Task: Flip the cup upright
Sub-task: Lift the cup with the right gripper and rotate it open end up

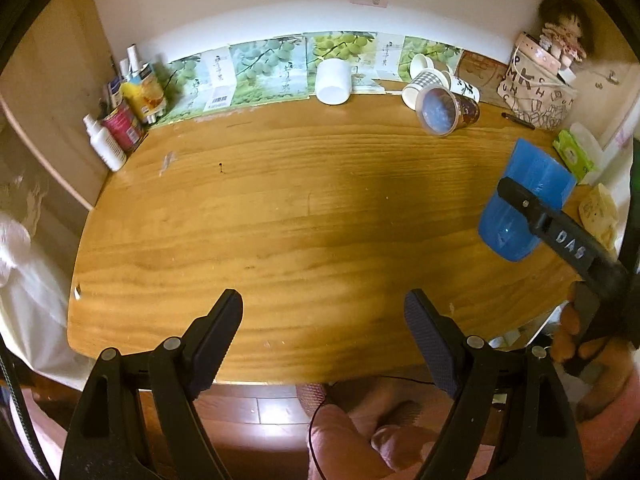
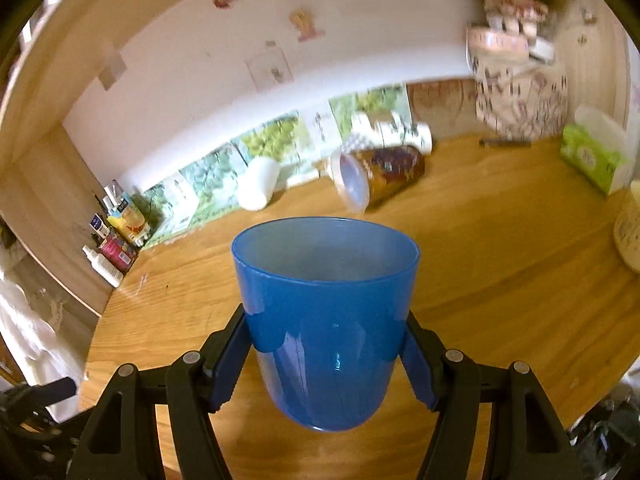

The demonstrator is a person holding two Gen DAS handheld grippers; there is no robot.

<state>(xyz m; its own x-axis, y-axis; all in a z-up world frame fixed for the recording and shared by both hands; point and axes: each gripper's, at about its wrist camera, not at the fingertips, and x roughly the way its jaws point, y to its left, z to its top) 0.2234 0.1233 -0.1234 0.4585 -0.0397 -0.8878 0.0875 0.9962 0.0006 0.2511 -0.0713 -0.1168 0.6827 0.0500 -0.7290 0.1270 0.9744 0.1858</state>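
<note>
The right gripper (image 2: 326, 356) has its 2 fingers (image 2: 230, 360) clamped on the sides of the blue cup (image 2: 326, 320), which is held above the wooden table (image 2: 500, 280) with its open mouth facing up and away from the camera and its rounded base toward the lens. In the left wrist view the same blue cup (image 1: 524, 208) hangs over the table's right side, with 1 black finger (image 1: 520, 200) of the right gripper (image 1: 524, 202) across it; the handle behind it carries the handwritten letters "DAS".

The left gripper (image 1: 324, 336) sits low over the near edge of the table (image 1: 280, 220), its fingers (image 1: 218, 336) spread wide apart with nothing between them.

Along the back wall lie a white cup (image 1: 333, 80) on its side, a clear-lidded brown cup (image 1: 448, 109) also tipped over, and a checked paper cup (image 1: 420, 85). A letter-printed bag (image 1: 536, 92) (M, K, H and S are readable) stands at the right beside a green tissue pack (image 1: 572, 156). Bottles and cans (image 1: 128, 108) cluster at the left; their labels are too blurred to read.
</note>
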